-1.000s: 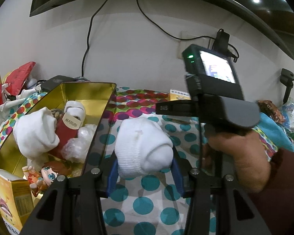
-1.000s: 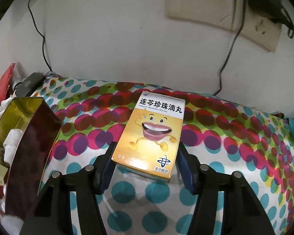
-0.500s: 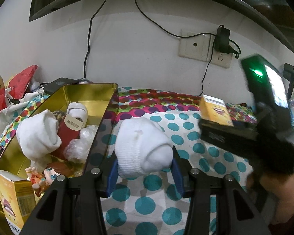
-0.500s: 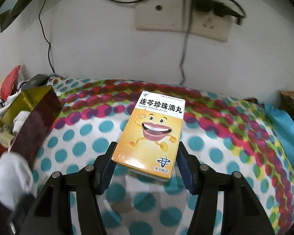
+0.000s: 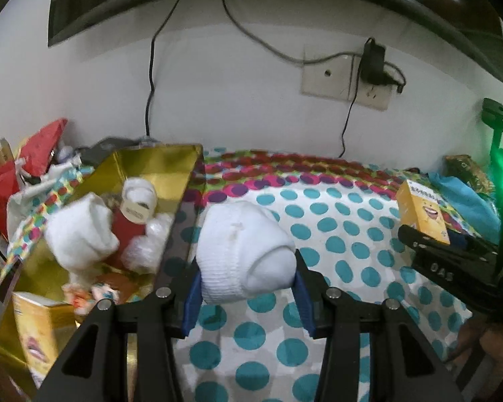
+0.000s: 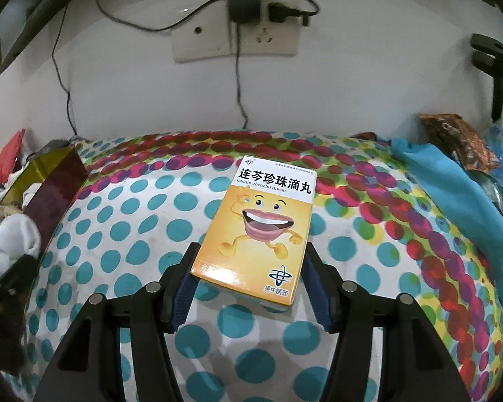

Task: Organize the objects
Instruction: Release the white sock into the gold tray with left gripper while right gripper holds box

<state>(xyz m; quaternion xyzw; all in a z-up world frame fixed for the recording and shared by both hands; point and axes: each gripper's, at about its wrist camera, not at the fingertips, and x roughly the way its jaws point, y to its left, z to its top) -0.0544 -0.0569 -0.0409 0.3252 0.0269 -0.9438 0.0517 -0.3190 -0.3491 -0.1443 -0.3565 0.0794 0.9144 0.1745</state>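
Now my left claw [image 5: 246,281] pinches a white sock [image 5: 243,251] beside the gold tin [image 5: 171,164]; only the right view shows my right claw [image 6: 249,289] clamping the yellow box [image 6: 258,231].

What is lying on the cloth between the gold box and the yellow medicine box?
Nothing lies there: in the right wrist view, only bare polka-dot tablecloth separates the gold box and the yellow medicine box.

Ribbed white cloth sock [image 5: 244,251], glossy yellow cardboard box [image 6: 258,224], shiny gold metal tin [image 5: 157,167].
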